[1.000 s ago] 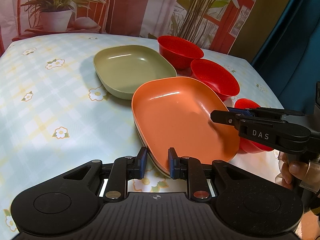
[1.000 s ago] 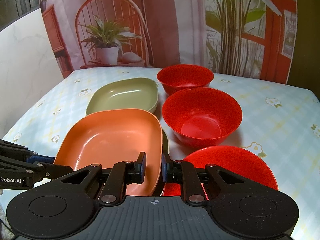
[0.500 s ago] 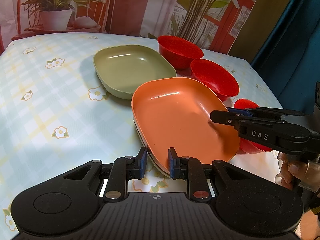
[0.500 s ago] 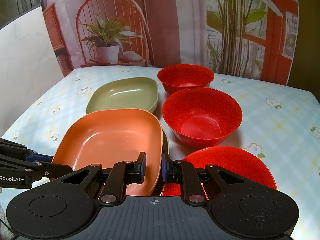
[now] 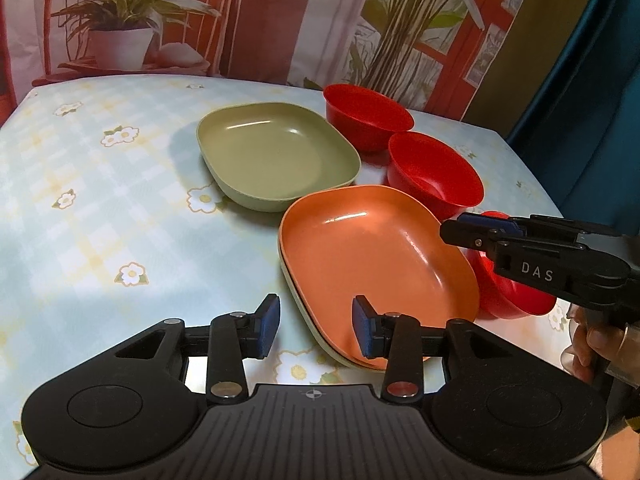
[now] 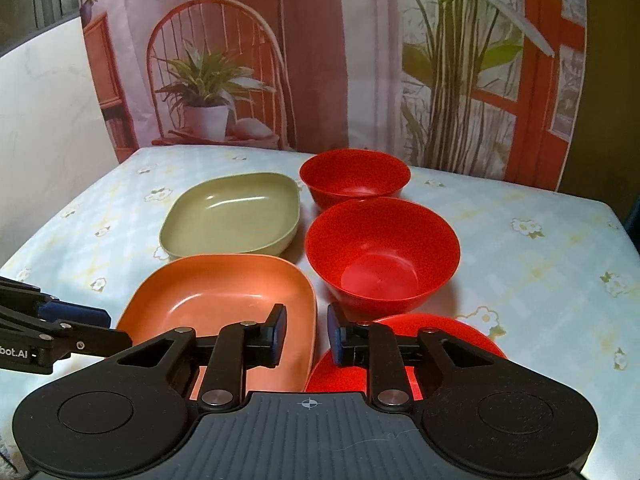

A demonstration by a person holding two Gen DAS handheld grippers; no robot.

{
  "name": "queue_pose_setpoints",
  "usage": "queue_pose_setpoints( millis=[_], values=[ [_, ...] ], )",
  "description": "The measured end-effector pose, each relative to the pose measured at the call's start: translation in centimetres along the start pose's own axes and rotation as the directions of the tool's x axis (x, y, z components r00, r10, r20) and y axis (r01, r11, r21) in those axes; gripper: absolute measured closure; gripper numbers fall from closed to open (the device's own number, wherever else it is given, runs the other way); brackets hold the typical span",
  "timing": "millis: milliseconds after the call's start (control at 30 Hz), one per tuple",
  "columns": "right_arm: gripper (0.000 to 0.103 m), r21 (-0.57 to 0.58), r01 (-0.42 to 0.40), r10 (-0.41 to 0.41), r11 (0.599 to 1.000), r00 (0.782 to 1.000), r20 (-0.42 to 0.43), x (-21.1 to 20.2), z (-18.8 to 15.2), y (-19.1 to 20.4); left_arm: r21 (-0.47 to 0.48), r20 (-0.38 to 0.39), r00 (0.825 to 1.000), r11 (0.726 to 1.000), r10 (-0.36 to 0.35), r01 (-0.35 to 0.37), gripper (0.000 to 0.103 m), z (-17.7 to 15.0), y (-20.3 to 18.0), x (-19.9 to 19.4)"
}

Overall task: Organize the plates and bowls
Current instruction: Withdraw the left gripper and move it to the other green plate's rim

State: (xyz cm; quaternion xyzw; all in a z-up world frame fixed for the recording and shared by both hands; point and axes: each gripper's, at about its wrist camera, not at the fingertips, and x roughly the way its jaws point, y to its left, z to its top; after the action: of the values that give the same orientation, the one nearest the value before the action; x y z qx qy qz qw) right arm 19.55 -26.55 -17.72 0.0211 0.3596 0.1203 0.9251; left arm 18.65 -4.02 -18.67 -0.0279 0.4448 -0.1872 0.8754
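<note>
We see bare tablecloth (image 5: 100, 208) left of the green plate (image 5: 276, 156) and the orange plate (image 5: 376, 256), open for an approach from that side. On their right, three red bowls (image 6: 382, 254) stand in a close row, the middle one just beside the orange plate, leaving only narrow gaps. Right of the bowls the cloth again lies open to the table's edge.

You have a tablecloth (image 5: 100, 208) in pale blue and yellow checks with small white flowers spread under everything. Behind it hangs a printed backdrop (image 6: 320, 60) picturing a round-backed chair (image 6: 218, 24), a potted plant (image 6: 206, 92) in a white pot and tall green stalks beside a red window frame (image 6: 532, 92). At your far left stands a white marbled wall (image 6: 44, 100), and a teal curtain (image 5: 592, 100) hangs at your right.
</note>
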Motion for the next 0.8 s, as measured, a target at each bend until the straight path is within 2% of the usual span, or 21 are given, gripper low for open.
queue_pose_setpoints(
  millis=[167,467,800],
  values=[
    [0.090,-0.023,-0.012,0.012,1.000,1.000,-0.017,0.2,-0.4,0.3,-0.001,0.003,1.000,1.000,-0.003,0.003,0.061,0.1,0.0,0.0],
    [0.089,-0.030,-0.007,0.007,1.000,1.000,-0.004,-0.2,-0.1,0.6,0.004,0.030,1.000,1.000,0.007,-0.008,0.061,0.5,0.0,-0.7],
    [0.086,-0.026,-0.027,0.028,0.999,0.999,0.036,-1.1,1.5,0.3,0.030,0.120,0.991,0.997,0.060,-0.064,0.061,2.9,0.7,-3.0]
  ],
)
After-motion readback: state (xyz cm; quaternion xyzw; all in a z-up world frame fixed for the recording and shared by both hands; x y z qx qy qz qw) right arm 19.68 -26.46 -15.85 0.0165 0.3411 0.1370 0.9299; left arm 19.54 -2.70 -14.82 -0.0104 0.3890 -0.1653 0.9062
